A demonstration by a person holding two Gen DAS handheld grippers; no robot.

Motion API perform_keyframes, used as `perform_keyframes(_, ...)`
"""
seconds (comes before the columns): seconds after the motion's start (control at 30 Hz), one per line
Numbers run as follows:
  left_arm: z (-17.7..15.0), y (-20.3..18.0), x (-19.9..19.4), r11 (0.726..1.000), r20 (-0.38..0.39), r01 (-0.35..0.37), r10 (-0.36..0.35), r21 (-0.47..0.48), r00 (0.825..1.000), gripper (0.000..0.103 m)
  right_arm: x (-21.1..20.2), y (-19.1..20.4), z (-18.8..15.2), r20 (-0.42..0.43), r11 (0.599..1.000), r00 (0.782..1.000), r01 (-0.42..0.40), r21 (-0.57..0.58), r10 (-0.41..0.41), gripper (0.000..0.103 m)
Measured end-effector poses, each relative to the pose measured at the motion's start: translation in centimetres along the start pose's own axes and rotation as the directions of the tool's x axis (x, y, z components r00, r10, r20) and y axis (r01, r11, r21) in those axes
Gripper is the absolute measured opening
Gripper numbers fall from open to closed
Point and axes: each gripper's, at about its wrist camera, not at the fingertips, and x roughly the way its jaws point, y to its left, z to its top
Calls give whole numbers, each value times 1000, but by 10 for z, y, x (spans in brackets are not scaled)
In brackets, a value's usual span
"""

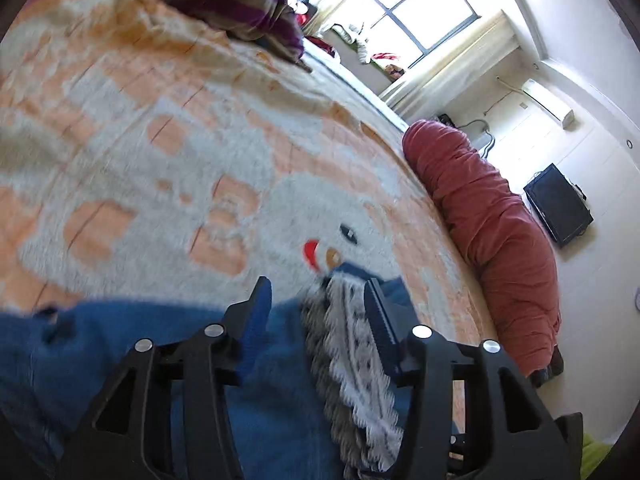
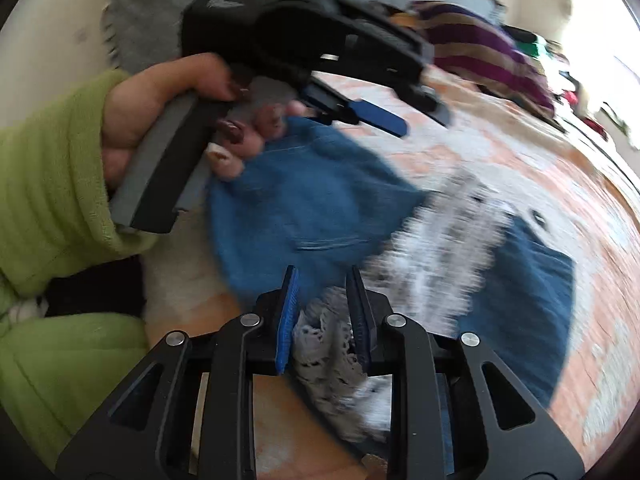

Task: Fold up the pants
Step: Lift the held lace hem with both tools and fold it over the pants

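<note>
Pants (image 2: 304,208), blue denim with a white lace band (image 1: 352,340), lie on the orange-and-white blanket (image 1: 180,140) covering the bed. Left tongs (image 1: 318,300) stand spread over the denim; right tongs (image 2: 322,300) pinch the lace. A red bolster (image 1: 492,232) lines the bed's far edge; bare blanket stretches beyond.

Beyond the pants (image 1: 132,344) the bed blanket (image 1: 168,152) lies open; a red bolster (image 1: 492,232) and striped bedding (image 1: 240,4) hem it in.
</note>
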Motion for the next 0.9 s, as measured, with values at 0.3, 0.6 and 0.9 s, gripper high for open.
perform_keyframes(0.3,-14,-12,33,999,-96,39,-38,11,995,60,-65,-26,-21,51,997,997,59,55,-61,37)
perform_keyframes(0.6,-7,-17,80,1000,-169,-14,13,-5,986,65,-40,7,-29,16,994,997,75,-74,-74,37)
perform_keyframes(0.9,-6,-31,77,999,-117,-30,34,37,993,18,-31,-3,-22,5,1000,1000,-8,-2,8,13)
